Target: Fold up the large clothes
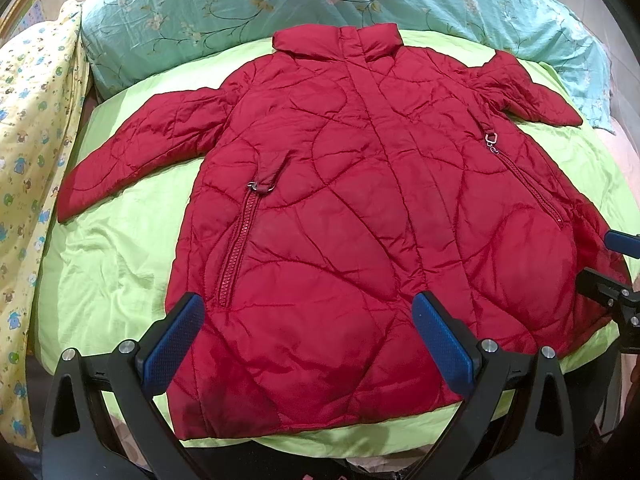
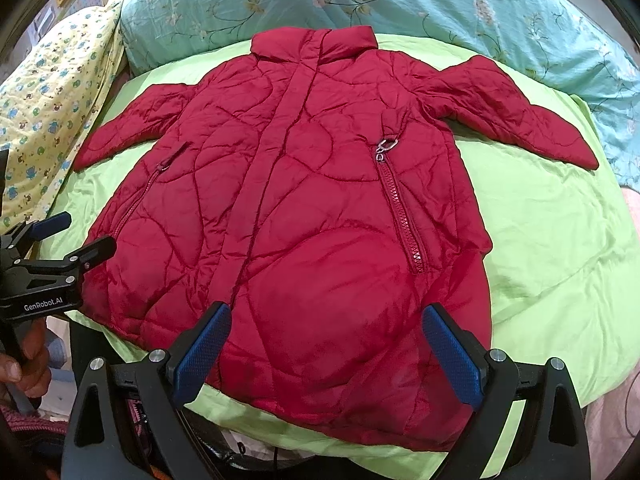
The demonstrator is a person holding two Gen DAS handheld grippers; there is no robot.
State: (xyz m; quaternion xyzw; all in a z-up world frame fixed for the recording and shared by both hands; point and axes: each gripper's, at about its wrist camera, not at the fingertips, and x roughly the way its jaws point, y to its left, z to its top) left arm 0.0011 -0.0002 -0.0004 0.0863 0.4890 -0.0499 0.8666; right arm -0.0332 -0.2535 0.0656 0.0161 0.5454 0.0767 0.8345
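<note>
Hand-held gripper [image 1: 308,338] agape (over jacket [image 1: 340,220])

red jacket [image 1: 340,208], lime sheet [image 1: 112,264], floral teal pillow [image 1: 200,4]

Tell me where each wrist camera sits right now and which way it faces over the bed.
Left wrist view: sits behind the open left gripper, low near the hem, looking up the red quilted jacket toward its collar; the right gripper juts in at the right edge.
Right wrist view: sits behind the open right gripper, facing the same way; the left gripper and the hand holding it show at the left edge.
Shared: jacket flat, front up, on the lime-green sheet, teal floral pillow beyond.
</note>
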